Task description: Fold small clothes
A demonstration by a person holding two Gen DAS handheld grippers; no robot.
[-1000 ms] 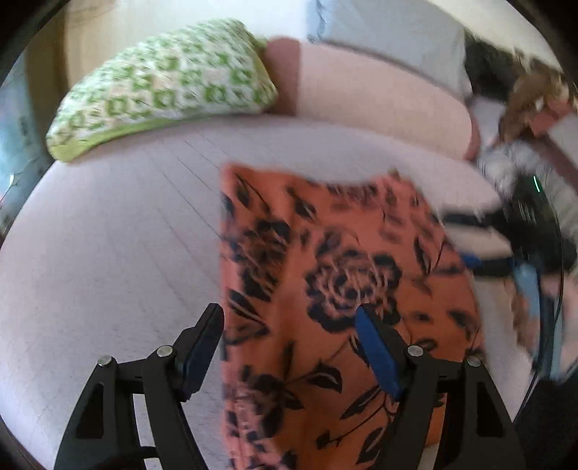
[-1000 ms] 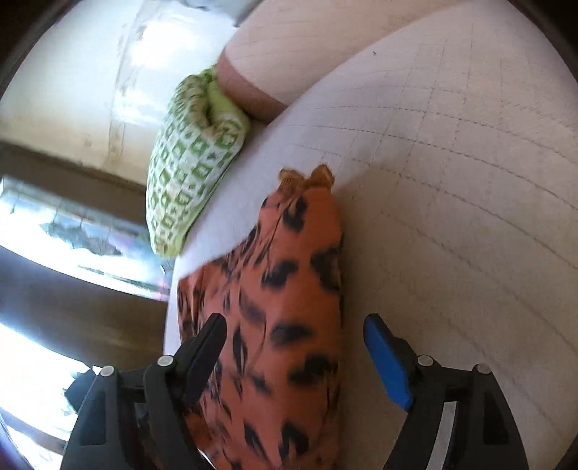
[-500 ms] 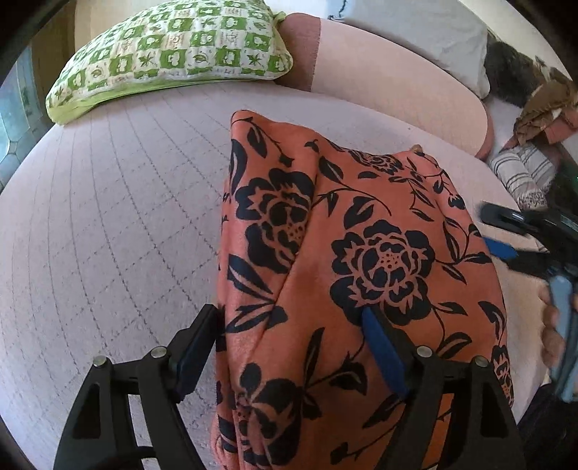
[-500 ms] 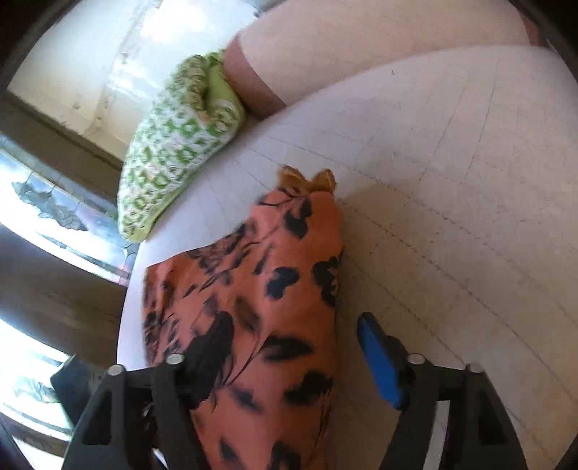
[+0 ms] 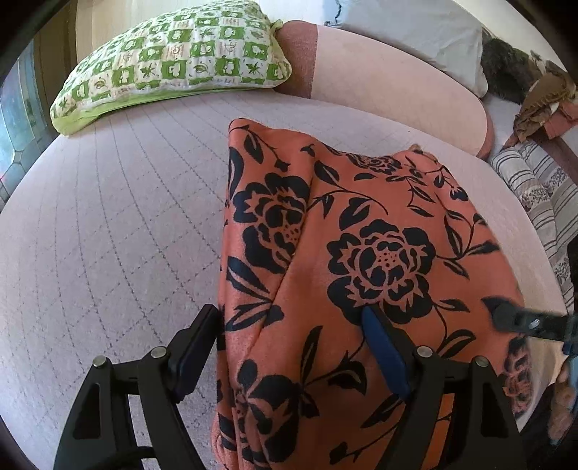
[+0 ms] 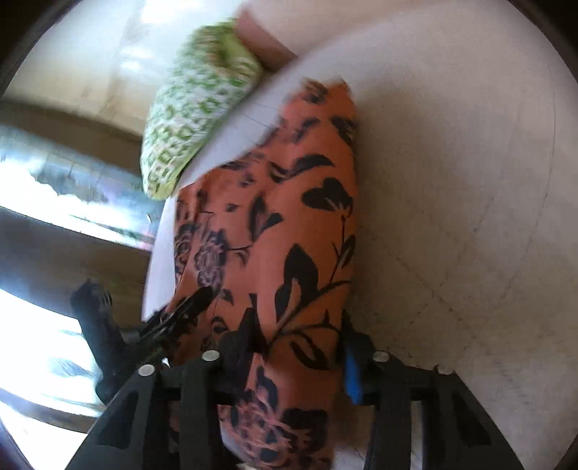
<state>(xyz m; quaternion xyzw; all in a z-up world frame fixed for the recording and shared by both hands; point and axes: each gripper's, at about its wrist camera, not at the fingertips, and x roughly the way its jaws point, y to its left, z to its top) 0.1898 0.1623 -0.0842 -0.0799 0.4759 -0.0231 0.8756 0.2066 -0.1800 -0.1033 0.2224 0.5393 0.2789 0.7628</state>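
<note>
Garment [image 5: 346, 260] on the bed [image 5: 108, 231], pillow [image 5: 173, 61] behind it, bolster [image 5: 390, 79] right of pillow.

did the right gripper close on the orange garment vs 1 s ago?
Yes. The right gripper fingers, spread wide before, now sit closer together, straddling the orange floral garment, which fills more of the view beside the green pillow.

A pale pink quilted mattress [image 5: 108, 235] with a stitched grid carries everything. At its far left corner lies a green-and-white patchwork pillow [image 5: 173, 61], its lime underside resting on the quilt. Just beside the pillow, along the far edge, runs a long pink bolster [image 5: 390, 97] with a darker rust-coloured end touching the pillow. A grey-white cushion [image 5: 415, 32] sits behind the bolster. Past the bolster's right end are a dark furry shape [image 5: 505, 72], a heap of brown and rust cloth [image 5: 545, 105], and striped grey-and-white fabric [image 5: 534, 188] along the right edge.
</note>
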